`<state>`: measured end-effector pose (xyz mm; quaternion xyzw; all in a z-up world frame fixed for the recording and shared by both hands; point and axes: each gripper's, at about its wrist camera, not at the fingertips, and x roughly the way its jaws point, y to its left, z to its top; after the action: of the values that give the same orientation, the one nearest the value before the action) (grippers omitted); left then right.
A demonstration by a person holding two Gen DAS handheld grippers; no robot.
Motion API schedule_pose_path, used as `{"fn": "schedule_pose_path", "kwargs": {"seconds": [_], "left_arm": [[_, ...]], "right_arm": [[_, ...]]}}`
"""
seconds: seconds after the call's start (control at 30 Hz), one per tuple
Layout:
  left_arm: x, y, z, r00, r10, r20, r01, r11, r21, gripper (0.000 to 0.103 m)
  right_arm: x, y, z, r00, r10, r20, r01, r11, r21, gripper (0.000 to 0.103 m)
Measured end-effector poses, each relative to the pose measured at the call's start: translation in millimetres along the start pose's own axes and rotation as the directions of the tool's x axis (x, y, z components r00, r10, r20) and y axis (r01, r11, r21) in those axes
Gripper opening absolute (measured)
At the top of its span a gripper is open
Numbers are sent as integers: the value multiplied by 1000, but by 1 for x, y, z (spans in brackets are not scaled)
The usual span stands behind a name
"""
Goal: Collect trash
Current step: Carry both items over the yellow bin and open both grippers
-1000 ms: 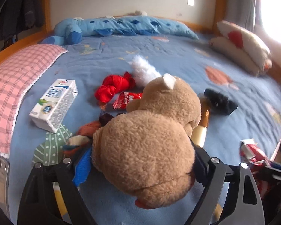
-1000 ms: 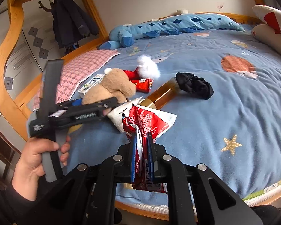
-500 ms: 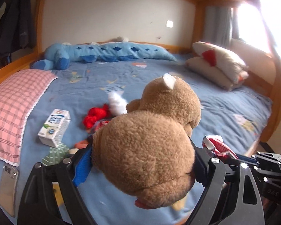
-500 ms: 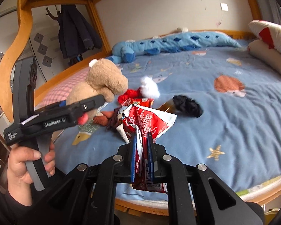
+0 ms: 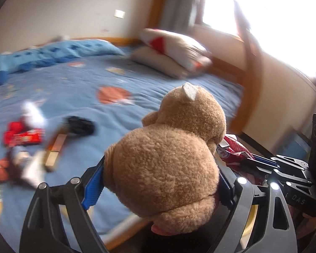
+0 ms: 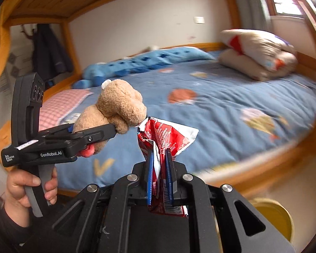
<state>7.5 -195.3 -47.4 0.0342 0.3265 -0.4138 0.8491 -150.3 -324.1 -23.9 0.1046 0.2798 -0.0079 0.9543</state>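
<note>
Left wrist view: left gripper (image 5: 158,181) is clamped on a teddy bear (image 5: 166,160), which fills the centre of the frame, blue pads pressed into its plush body from both sides. Bear is soft and squashy, so the grip sinks in; looks secure. Right edge of frame: the right gripper (image 5: 261,164) with a red snack wrapper (image 5: 233,151) poking out. Left of frame, blurred, more clutter lies on the bed (image 5: 115,113): a red packet (image 5: 25,138), a black cloth (image 5: 81,124), a brown bottle (image 5: 54,149) lying flat.

Right wrist view: right gripper (image 6: 159,160) is closed on the wrapper (image 6: 164,135), pads pinching its crumpled middle, top flaring open above the jaws, bottom hanging below. Thin foil: weightless, crinkly, a bit slippery, so a mid-body pinch on bunched folds is the right hold; an edge grip would likely tear or slide. Left gripper (image 6: 107,129) and bear (image 6: 118,109) sit at left of frame, the person's hand (image 6: 29,189) on the handle. A yellow bin (image 6: 273,217) shows at lower right, below the bed edge, probably where the wrapper goes. Both loads hang in the air off the bed.
</note>
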Motion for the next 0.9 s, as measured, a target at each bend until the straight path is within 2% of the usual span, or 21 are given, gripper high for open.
{"fn": "schedule_pose_path", "kwargs": {"seconds": [0.2, 0.33, 0.47, 0.6, 0.63, 0.67, 0.7, 0.73, 0.9], "left_arm": [[56, -61, -11, 985, -125, -117, 132, 990, 54, 87], [79, -92, -23, 967, -169, -193, 186, 980, 76, 87], [95, -122, -36, 947, -192, -256, 227, 967, 113, 87], [108, -139, -45, 939, -183, -291, 233, 961, 150, 87], [110, -144, -48, 937, -180, -301, 235, 958, 161, 87], [115, -146, -48, 935, -176, -308, 236, 957, 168, 87], [117, -149, -49, 933, -174, -315, 237, 956, 175, 87], [117, -153, -53, 931, -171, -323, 239, 954, 183, 87], [127, -171, -62, 924, -144, -353, 241, 939, 246, 87]], "right_arm": [[-32, -59, -42, 987, -140, -74, 147, 984, 104, 11], [-38, -101, -88, 958, -216, -187, 250, 950, 187, 11], [-34, -126, -130, 930, -234, -282, 308, 917, 254, 11], [-33, -142, -155, 918, -235, -319, 333, 895, 298, 12], [-31, -145, -157, 914, -238, -328, 341, 889, 304, 16], [-30, -147, -159, 909, -245, -337, 352, 884, 308, 24], [-29, -150, -159, 904, -258, -342, 368, 877, 310, 33], [-29, -152, -159, 899, -275, -342, 384, 869, 311, 46], [-45, -158, -161, 893, -320, -317, 417, 852, 315, 49]]}}
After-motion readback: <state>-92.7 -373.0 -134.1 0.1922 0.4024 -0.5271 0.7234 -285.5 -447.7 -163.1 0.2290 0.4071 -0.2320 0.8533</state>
